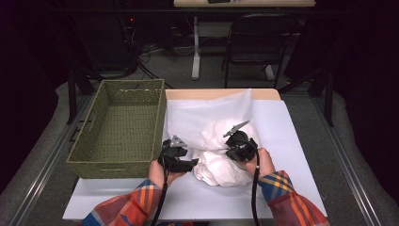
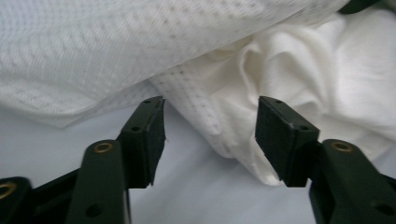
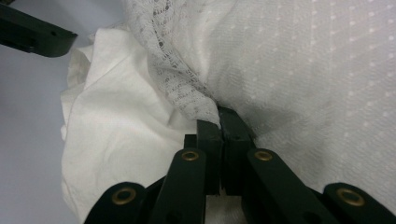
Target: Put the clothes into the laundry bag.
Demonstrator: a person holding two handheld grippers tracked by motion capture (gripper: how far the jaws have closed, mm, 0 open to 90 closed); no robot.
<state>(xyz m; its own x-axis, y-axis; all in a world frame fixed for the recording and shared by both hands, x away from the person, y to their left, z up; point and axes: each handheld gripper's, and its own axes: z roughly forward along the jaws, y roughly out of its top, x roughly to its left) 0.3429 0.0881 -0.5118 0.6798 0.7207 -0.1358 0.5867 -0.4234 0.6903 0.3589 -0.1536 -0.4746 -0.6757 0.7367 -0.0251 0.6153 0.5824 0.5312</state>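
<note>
Here the right gripper (image 3: 219, 122) pinches a fold of the crumpled white mesh cloth (image 1: 221, 155). Left gripper (image 2: 210, 140): jaws spread, touching no fabric, beside the cloth's edge on the white counter (image 1: 291, 141).

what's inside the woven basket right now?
The basket looks empty: its woven floor shows bare in the high view. The near wall hides the strip of floor just behind it. The white cloth lies beside it on the table.
</note>
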